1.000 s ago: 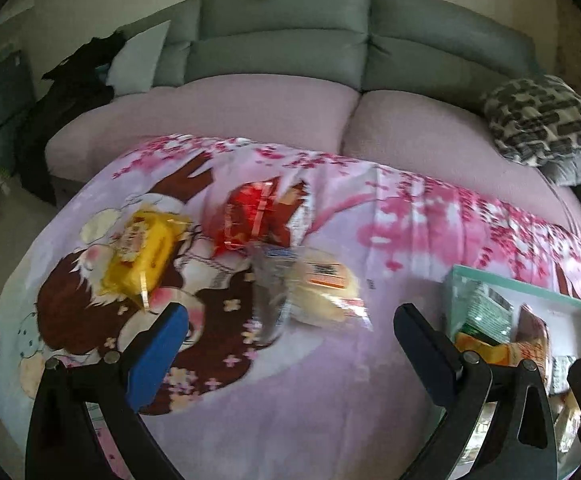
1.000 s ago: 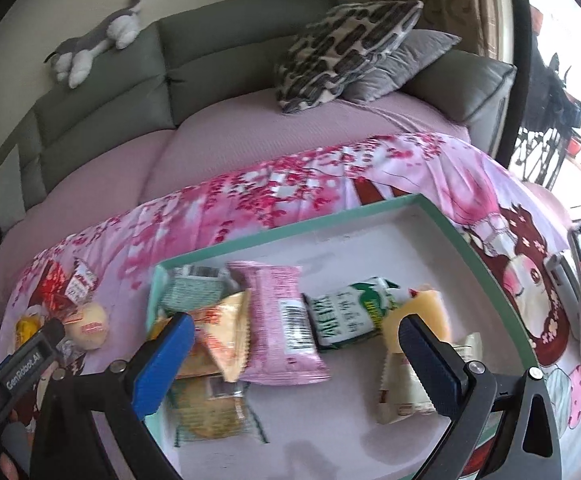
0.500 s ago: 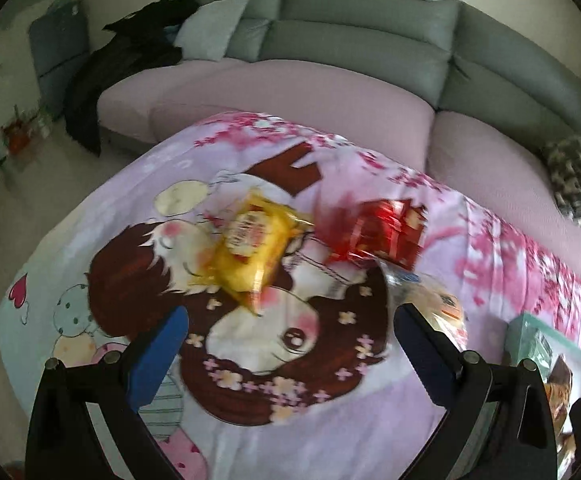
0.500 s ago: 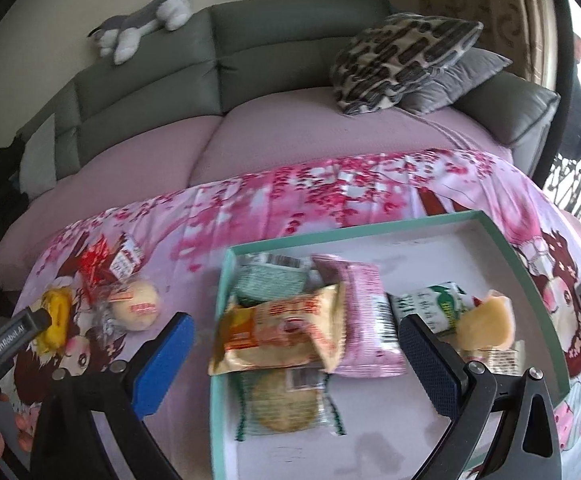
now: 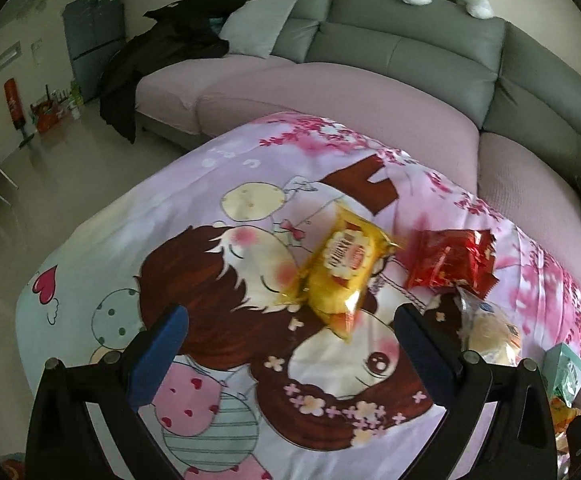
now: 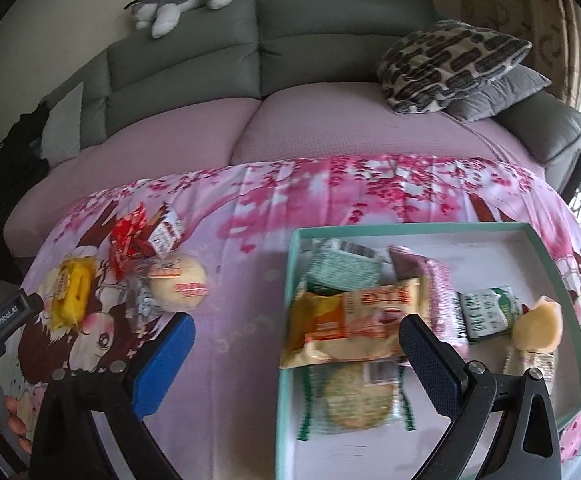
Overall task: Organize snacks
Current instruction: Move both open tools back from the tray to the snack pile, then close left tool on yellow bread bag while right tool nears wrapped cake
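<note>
The left gripper (image 5: 288,332) hangs with its jaws spread wide and empty over the yellow snack packet (image 5: 340,268), which lies on the cartoon-print cloth (image 5: 130,240) near its left edge, beside a red packet (image 5: 450,260) and a wrapped round bun (image 5: 490,334). The right gripper (image 6: 296,342) is likewise agape and empty, at the left rim of the teal-edged tray (image 6: 418,229) of snacks.

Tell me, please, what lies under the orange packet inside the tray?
The orange packet lies across a green packet, a pink packet and a clear-wrapped round cracker. Their covered parts, and the tray floor beneath, cannot be seen.
</note>
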Demonstrator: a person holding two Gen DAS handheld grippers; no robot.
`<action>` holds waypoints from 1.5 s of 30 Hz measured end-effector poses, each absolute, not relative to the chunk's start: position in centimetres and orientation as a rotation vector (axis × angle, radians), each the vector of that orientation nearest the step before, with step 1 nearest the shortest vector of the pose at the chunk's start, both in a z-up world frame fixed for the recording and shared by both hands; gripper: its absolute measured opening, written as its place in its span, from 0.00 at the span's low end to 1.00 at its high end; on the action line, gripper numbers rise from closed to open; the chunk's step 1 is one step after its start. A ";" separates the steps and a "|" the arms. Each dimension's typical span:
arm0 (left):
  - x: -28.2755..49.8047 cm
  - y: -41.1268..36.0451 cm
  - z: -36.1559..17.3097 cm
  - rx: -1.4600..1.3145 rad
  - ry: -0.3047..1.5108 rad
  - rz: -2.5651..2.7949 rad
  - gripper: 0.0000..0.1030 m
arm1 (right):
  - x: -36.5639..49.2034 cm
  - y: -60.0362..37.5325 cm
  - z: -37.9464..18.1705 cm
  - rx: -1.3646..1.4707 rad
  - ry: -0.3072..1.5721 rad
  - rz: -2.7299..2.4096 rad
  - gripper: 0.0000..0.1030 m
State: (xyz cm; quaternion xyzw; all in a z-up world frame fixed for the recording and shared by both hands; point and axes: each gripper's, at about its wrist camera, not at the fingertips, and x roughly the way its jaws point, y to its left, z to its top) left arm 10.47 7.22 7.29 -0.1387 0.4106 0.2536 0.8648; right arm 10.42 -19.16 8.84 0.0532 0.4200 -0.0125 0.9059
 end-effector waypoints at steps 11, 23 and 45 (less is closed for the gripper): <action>10.1 10.2 6.8 -0.355 0.851 0.549 0.99 | 11.4 -14.5 8.6 0.051 0.848 0.072 1.00; 12.6 10.5 5.2 -0.354 0.819 0.458 0.99 | 13.6 -13.2 7.4 0.121 0.795 0.102 1.00; 15.6 10.3 2.1 -0.395 0.807 0.337 0.99 | 17.2 -11.4 3.2 0.186 0.906 0.178 0.97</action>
